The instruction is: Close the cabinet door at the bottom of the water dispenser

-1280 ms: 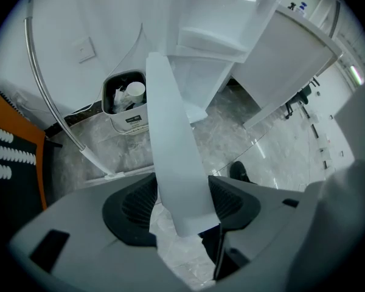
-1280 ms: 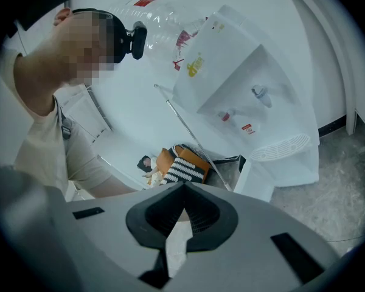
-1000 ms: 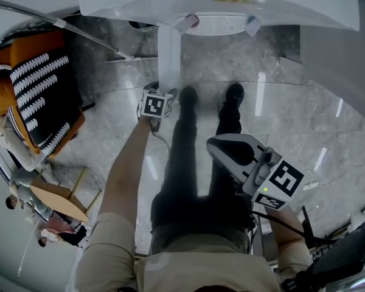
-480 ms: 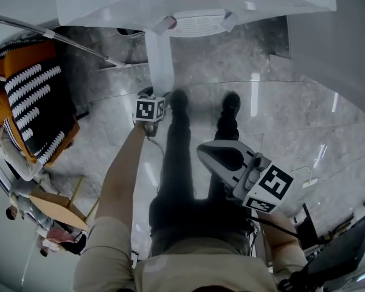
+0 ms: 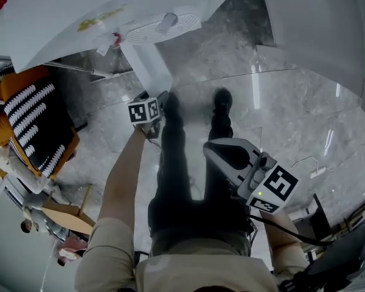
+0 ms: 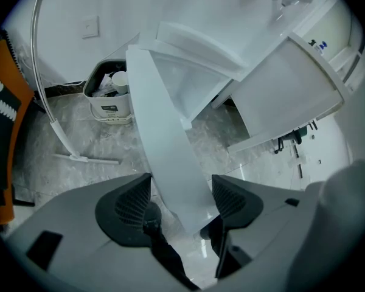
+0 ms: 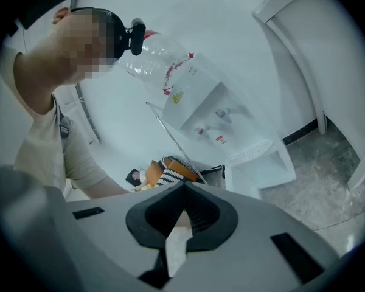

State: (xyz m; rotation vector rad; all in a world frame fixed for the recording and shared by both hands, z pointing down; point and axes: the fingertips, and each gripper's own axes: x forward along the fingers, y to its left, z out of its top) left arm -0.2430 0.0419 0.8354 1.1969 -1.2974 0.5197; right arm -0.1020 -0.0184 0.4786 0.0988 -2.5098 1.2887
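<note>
The white water dispenser (image 5: 79, 11) stands at the top left of the head view, with its narrow white cabinet door (image 5: 147, 69) swung out towards me. My left gripper (image 5: 147, 113) is at that door's outer edge, close to my left shoe. In the left gripper view the door (image 6: 164, 132) runs between the two dark pads (image 6: 125, 205) of the left gripper (image 6: 179, 202). Its jaws have just been opening, and a gap shows on the right side. My right gripper (image 5: 214, 148) hangs over my right leg, away from the door. In its own view the right gripper (image 7: 182, 215) is shut on nothing.
A rubbish bin (image 6: 109, 96) stands left of the open cabinet. An orange seat with a black-and-white knit (image 5: 39, 111) and a thin metal stand (image 5: 79, 69) lie to the left. A white cupboard (image 5: 316, 29) is at the right. My shoes (image 5: 222, 99) rest on grey marble floor.
The head view has turned, so the dispenser and door now slant towards the upper left. The left gripper has stayed at the door's edge and drifted slightly left. The right gripper has barely shifted.
</note>
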